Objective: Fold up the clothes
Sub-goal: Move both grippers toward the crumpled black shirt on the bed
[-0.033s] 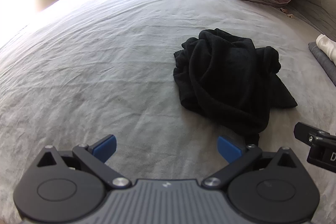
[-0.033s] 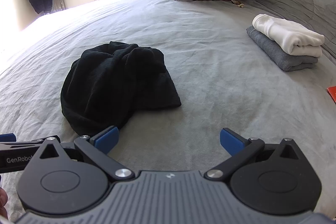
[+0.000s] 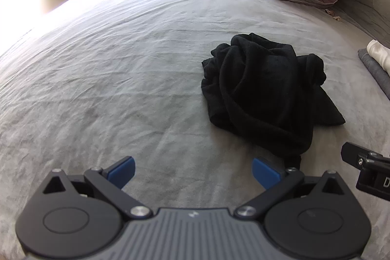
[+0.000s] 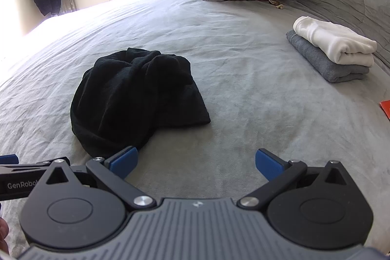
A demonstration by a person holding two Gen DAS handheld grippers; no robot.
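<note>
Right wrist view showed a white garment [image 4: 334, 45] and grey garment [image 4: 324, 65] folded far right; the black garment [image 4: 136, 99] lay crumpled, both grippers' fingers [image 4: 123, 161] wide, empty.

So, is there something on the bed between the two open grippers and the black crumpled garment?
Nothing visible. Only bare grey sheet lies between the left gripper, the right gripper and the black garment.

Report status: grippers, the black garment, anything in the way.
Left gripper and right gripper open, empty, above the bed. Black garment crumpled, untouched. Folded stack off to the right; nothing blocking.
</note>
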